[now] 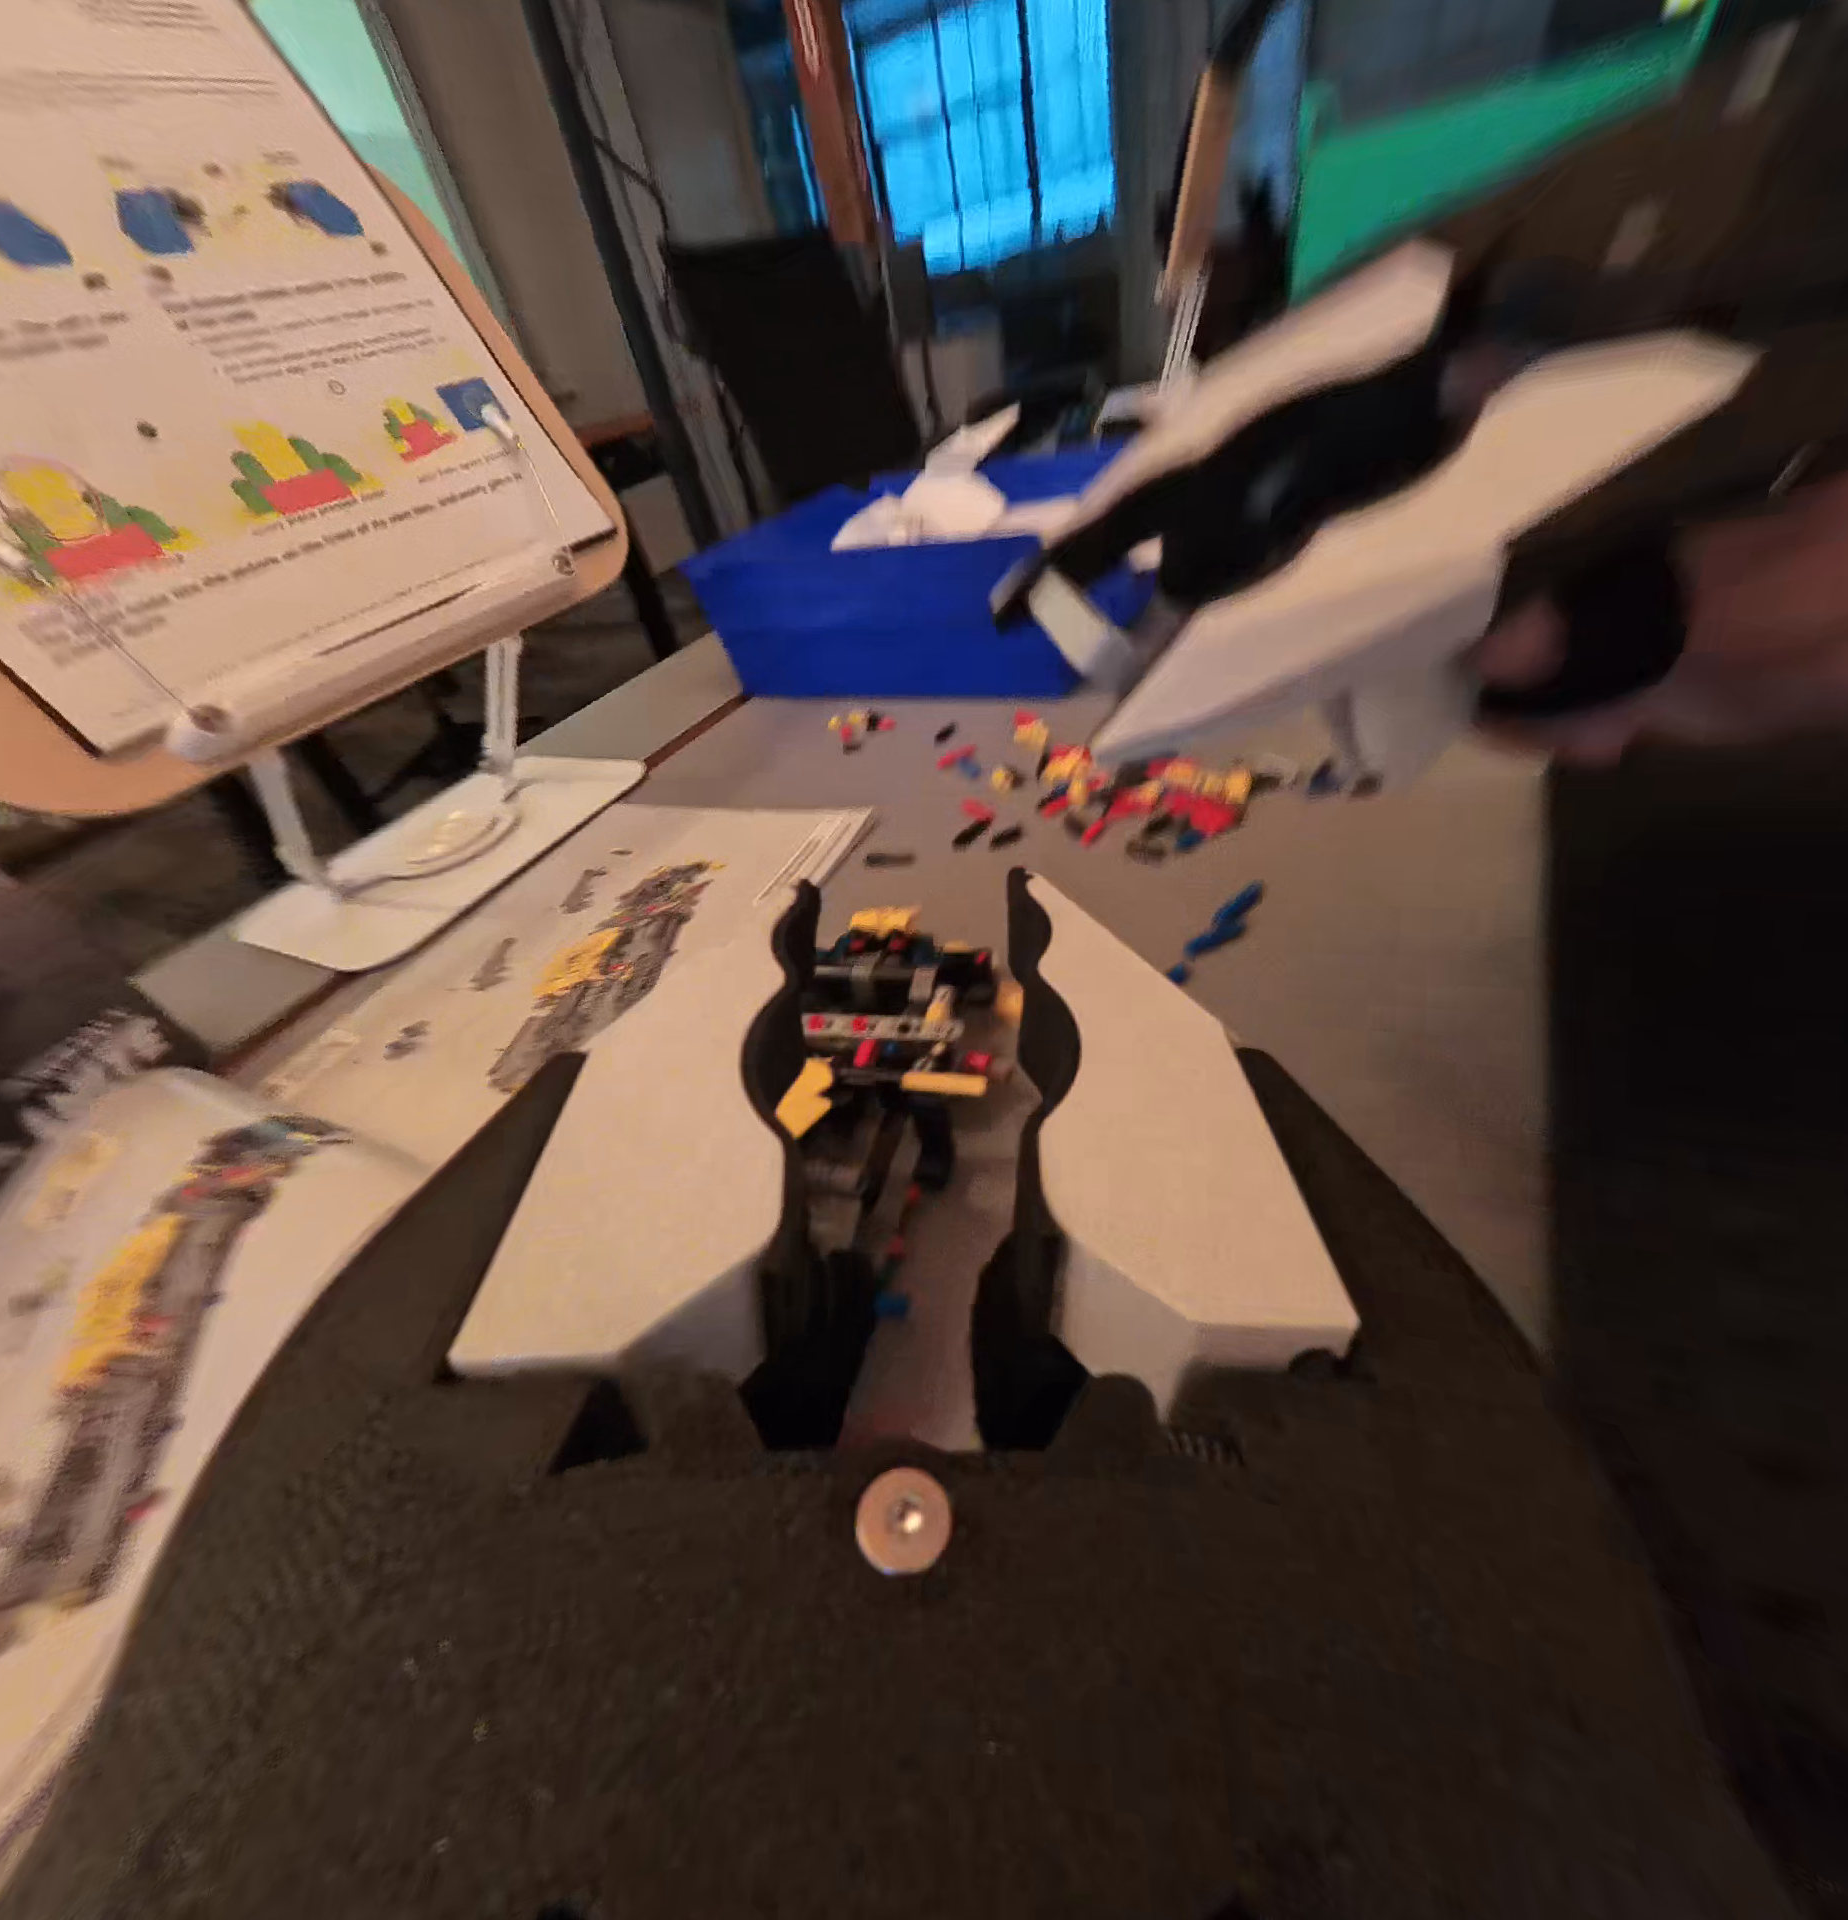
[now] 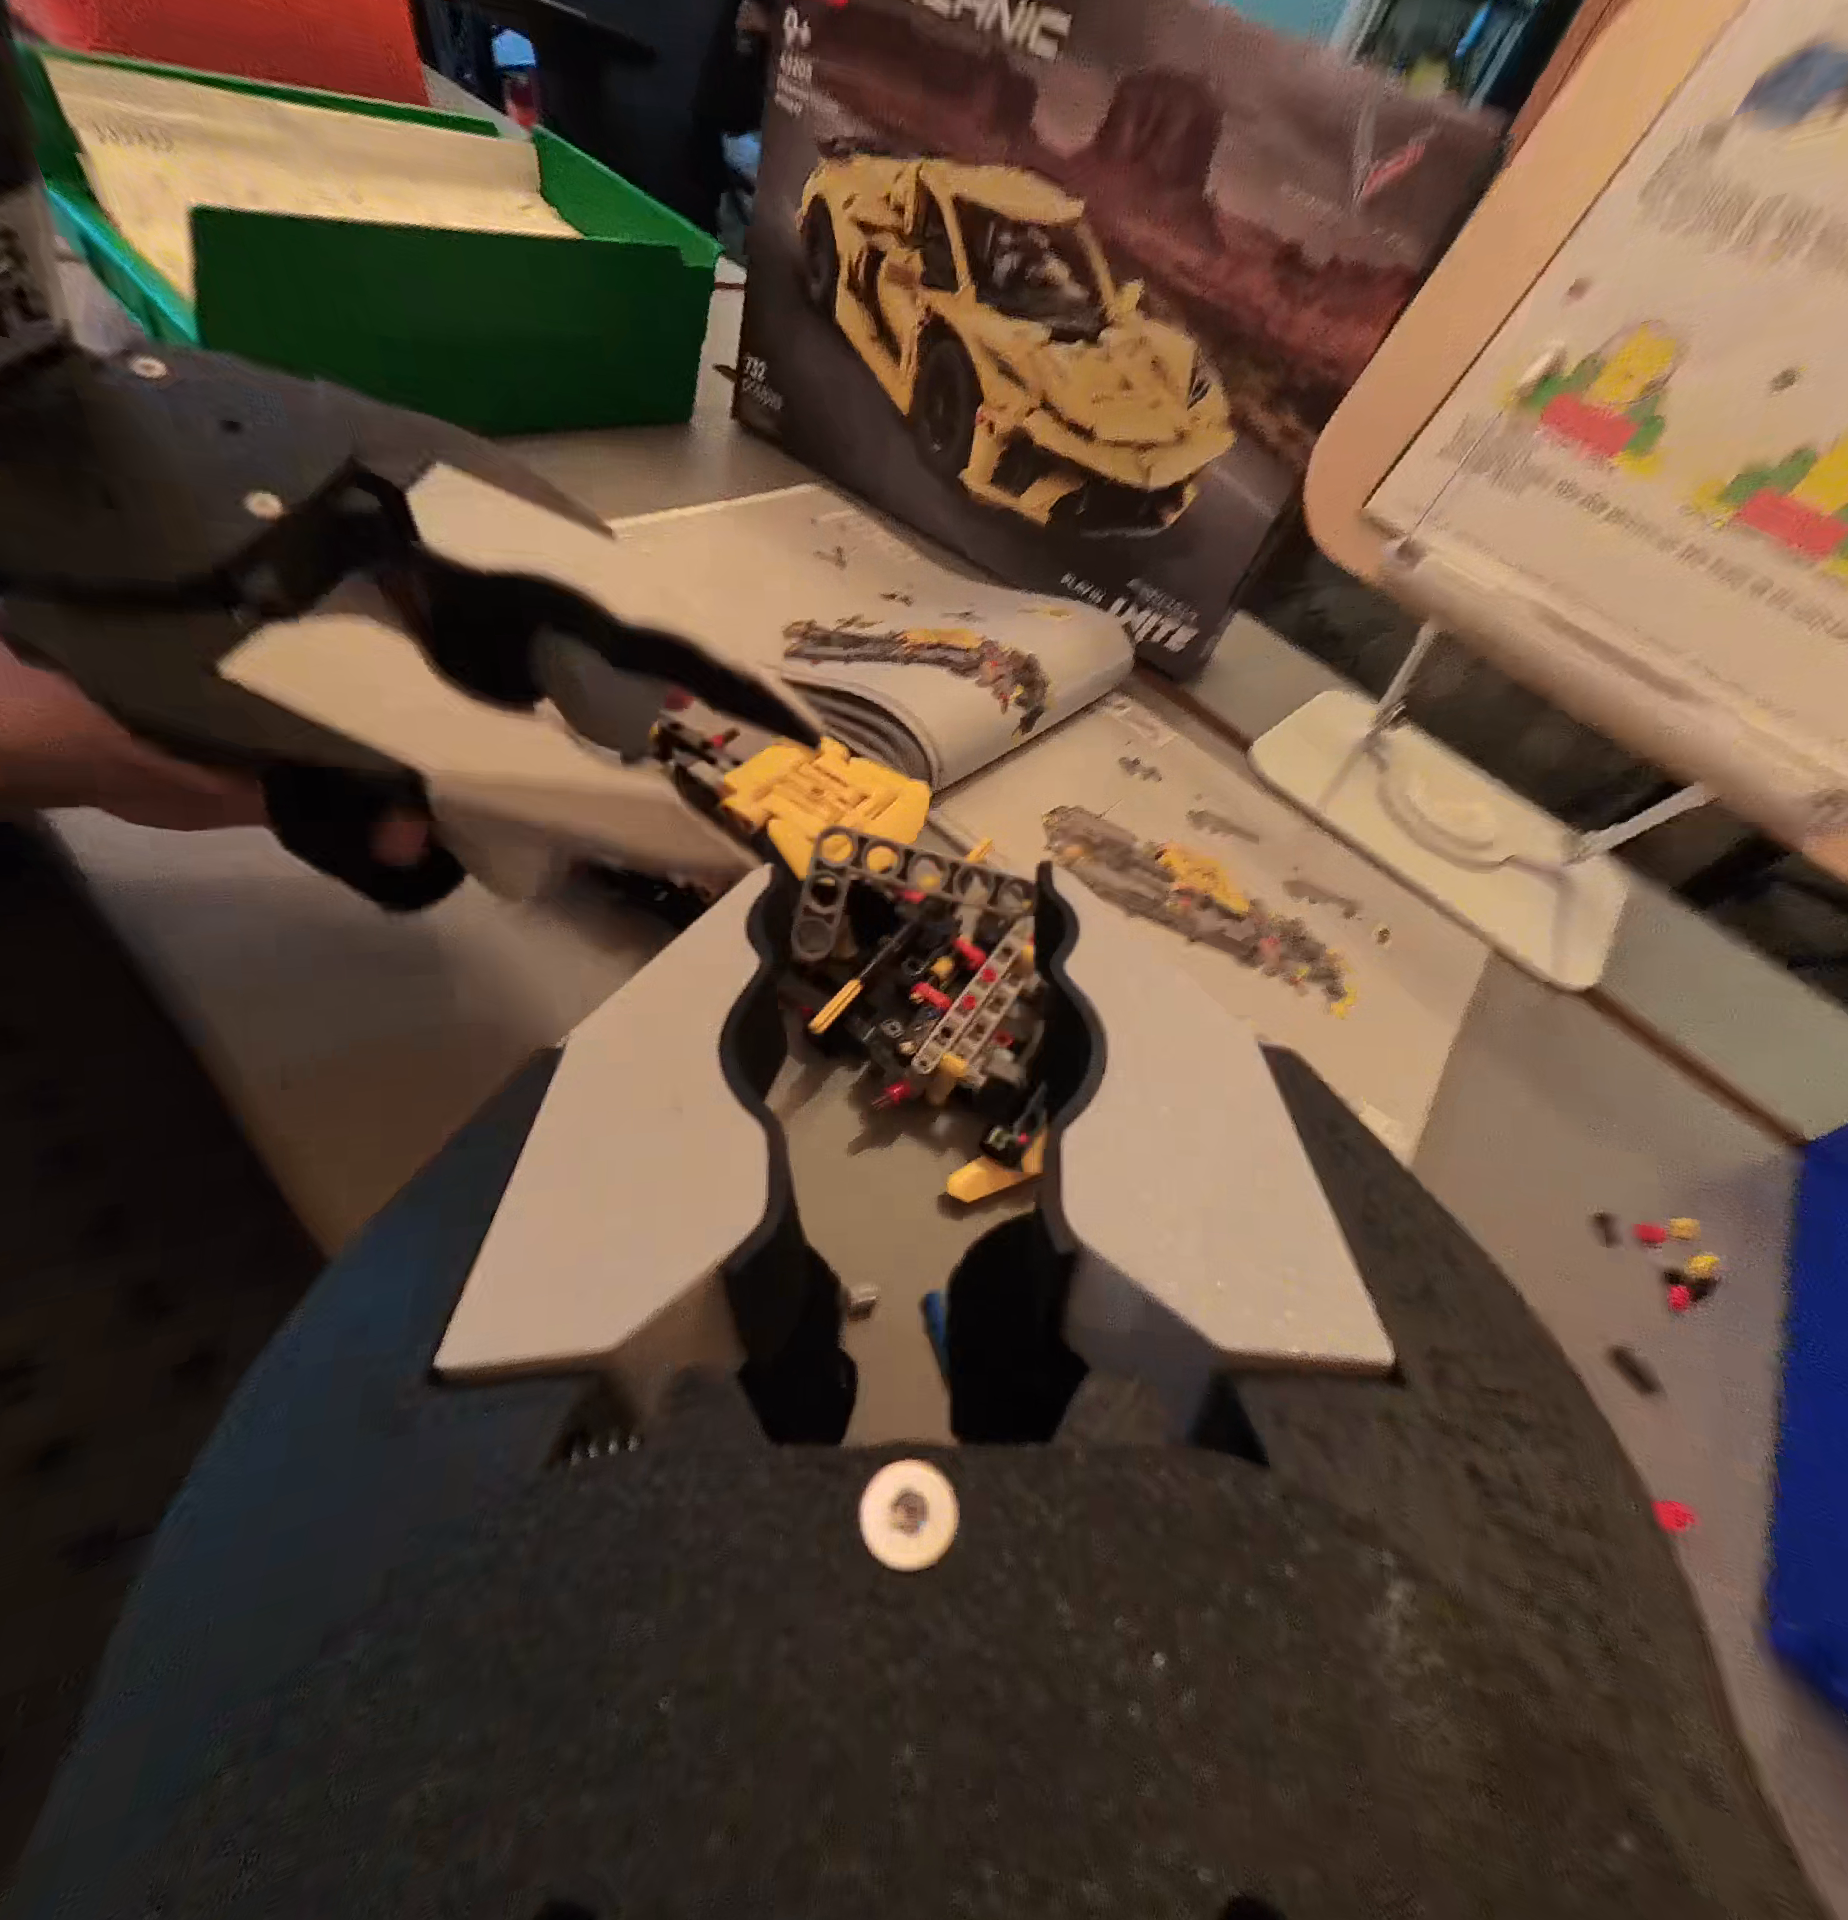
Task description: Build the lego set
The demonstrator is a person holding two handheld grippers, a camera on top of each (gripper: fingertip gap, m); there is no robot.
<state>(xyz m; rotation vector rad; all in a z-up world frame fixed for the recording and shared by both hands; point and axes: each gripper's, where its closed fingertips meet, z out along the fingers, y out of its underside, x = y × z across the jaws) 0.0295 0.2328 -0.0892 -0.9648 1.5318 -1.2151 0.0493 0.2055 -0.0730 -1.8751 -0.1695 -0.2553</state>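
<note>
- The half-built model (image 1: pixel 884 1023) is sitting on the tabletop (image 1: pixel 1367 1039), framed between the spread jaws of the left gripper (image 1: pixel 904 904), seemingly to steady it.
- The right gripper (image 2: pixel 904 888) is hovering over the model, jaws spread and holding nothing.
- Loose pieces (image 1: pixel 1138 790) are lying well apart, near the blue bin (image 1: pixel 878 613).
- The manual (image 2: pixel 982 665) is lying open beside the model for reference.
- Blur is hiding whether either gripper is touching the model.
</note>
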